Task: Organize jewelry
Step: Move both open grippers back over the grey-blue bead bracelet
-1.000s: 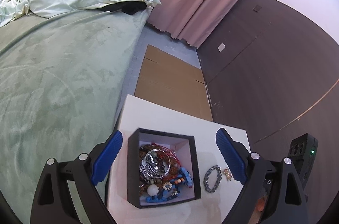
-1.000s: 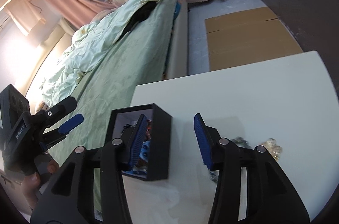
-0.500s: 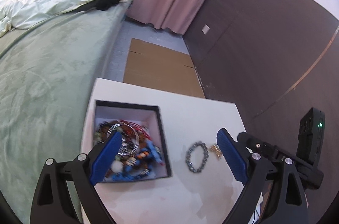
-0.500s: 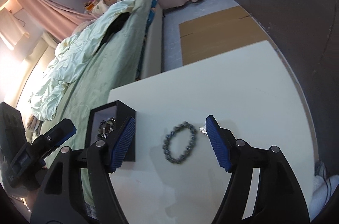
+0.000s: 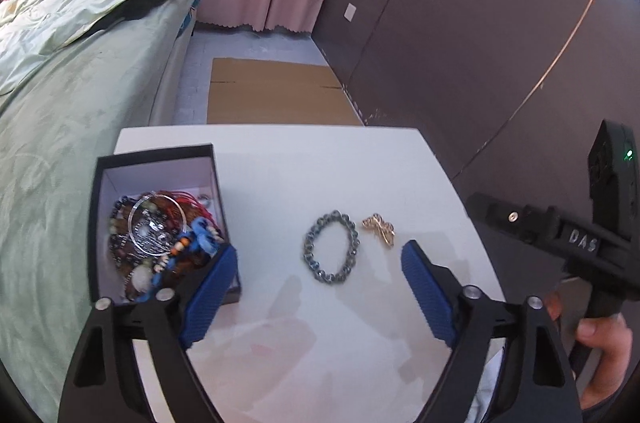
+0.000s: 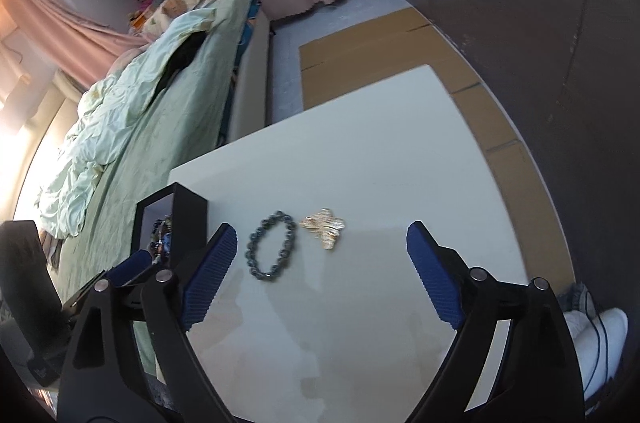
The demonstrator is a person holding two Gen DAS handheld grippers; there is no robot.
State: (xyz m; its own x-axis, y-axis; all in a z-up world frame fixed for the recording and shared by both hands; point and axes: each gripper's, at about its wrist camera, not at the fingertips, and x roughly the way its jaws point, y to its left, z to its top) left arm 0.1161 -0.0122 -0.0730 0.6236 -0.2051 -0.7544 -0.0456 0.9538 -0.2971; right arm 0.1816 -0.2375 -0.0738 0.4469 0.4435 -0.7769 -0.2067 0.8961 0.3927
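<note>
Here a dark grey beaded bracelet [image 5: 331,247] and a small gold ornament [image 5: 379,229] are laid flat on the white tabletop [image 5: 320,167], just beside each other and apart from the black open box [image 5: 156,154] heaped with mixed jewelry, presumably so each can be sorted singly. The left gripper [image 5: 316,293] is held with its jaws apart but lately narrowing, the bracelet framed beyond them, probably for a pickup. The right gripper [image 6: 320,273] has just been spread wide, nothing between its pads.
</note>
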